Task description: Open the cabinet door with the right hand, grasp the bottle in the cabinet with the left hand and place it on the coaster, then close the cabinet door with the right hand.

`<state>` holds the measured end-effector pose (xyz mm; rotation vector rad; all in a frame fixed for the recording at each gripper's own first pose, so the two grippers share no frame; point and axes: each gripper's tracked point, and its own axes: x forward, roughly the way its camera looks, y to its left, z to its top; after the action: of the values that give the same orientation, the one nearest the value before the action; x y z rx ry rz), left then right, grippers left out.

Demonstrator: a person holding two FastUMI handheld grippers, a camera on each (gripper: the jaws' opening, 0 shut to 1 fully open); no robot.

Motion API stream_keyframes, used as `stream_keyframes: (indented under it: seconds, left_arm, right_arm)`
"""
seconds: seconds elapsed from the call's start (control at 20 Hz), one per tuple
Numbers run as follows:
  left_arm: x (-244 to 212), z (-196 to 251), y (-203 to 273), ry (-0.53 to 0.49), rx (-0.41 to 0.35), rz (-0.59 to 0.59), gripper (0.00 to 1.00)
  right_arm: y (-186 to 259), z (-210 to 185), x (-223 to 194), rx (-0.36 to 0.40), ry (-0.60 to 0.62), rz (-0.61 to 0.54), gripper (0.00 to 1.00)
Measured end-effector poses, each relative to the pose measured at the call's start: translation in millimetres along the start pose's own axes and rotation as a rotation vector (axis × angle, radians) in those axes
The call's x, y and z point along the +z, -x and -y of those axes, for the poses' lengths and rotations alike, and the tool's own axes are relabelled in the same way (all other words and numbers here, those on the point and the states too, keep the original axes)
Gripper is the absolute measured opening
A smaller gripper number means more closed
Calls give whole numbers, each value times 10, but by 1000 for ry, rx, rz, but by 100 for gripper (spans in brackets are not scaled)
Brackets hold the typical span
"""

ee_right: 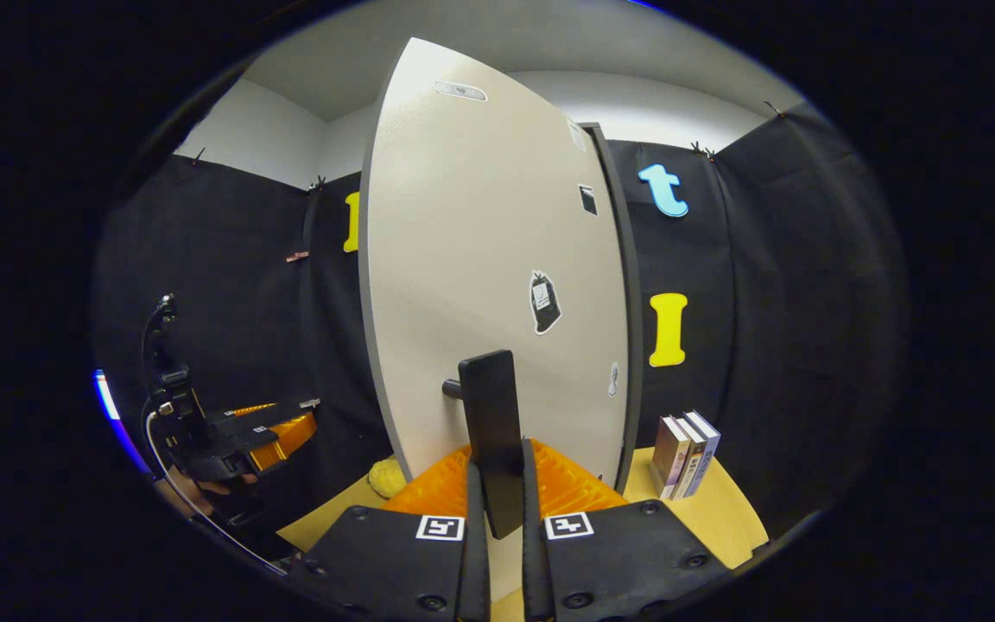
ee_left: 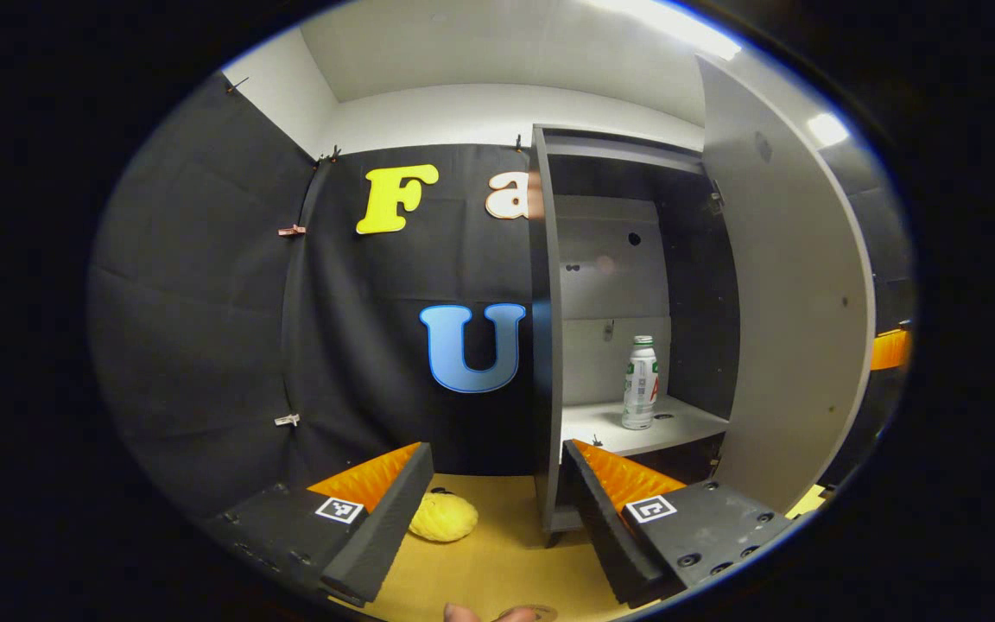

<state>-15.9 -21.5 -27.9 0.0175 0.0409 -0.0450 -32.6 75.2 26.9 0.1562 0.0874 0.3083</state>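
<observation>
Two grippers are at work in front of a tall grey cabinet [ee_left: 549, 345]. In the right gripper view, the right gripper [ee_right: 497, 518] is clamped on the dark flat handle [ee_right: 491, 432] of the cabinet door [ee_right: 480, 259]; both fingers press on the handle's lower end, one on each side, with only the handle's thickness between them. The door rises straight ahead of this gripper, swung out from the cabinet frame, its pale face carrying a few small stickers. Ahead and to the right of the fingers, three books [ee_right: 686, 453] stand upright on the wooden tabletop [ee_right: 722, 510], close to the door's hinge side. Far off to the left of the same view, the left gripper [ee_right: 277, 428] hangs in the air, held by a hand [ee_right: 204, 492] below it.

In the left gripper view, the left gripper [ee_left: 497, 497] has its jaws spread wide, with nothing between them. Ahead and slightly right of it, the cabinet stands open, and the bottle [ee_left: 640, 383] stands upright on a white shelf [ee_left: 679, 428] inside, well apart from the fingertips. The bottle is white with a white cap and a label that has green and red on it. The open door [ee_left: 795, 302] stretches along the right side of that view. Just past the left finger [ee_left: 377, 518], a yellow ridged object [ee_left: 443, 517] lies on the tabletop [ee_left: 506, 553].
</observation>
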Motion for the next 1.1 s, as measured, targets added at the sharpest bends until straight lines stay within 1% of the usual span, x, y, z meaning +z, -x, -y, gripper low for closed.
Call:
stream_keyframes:
  seconds: [0.25,0.4,0.55,0.6,0.7,0.8,0.85,0.9,0.95,1.05,1.1]
  left_arm:
    - [67,354,-43,0,-30,5,94]
    - [93,528,-103,-3,-40,5,95]
    - [118,702,-170,-4,-55,1,95]
    - [135,747,-182,-7,-54,1,95]
    - [172,845,-209,-10,-59,4,94]
    - [168,941,-251,-9,-65,1,95]
    - [156,983,-267,-5,-67,-3,92]
    - [154,1032,-287,1,-70,-7,92]
    - [154,1084,-317,7,-73,-11,94]
    - [184,1160,-365,12,-79,-13,94]
    - [210,1211,-372,12,-82,-12,92]
  right_arm:
    - [191,387,46,-75,-7,5,18]
    - [295,602,66,-123,9,15,18]
    - [307,783,97,-156,12,19,18]
    - [309,830,109,-164,8,20,15]
    - [291,888,130,-169,1,25,13]
    - [304,869,115,-167,-14,25,13]
    - [312,889,123,-168,-20,25,13]
    - [312,899,123,-169,-22,25,13]
    - [322,918,133,-172,-22,27,13]
    - [337,970,155,-187,-19,37,13]
    - [338,948,171,-179,-26,40,12]
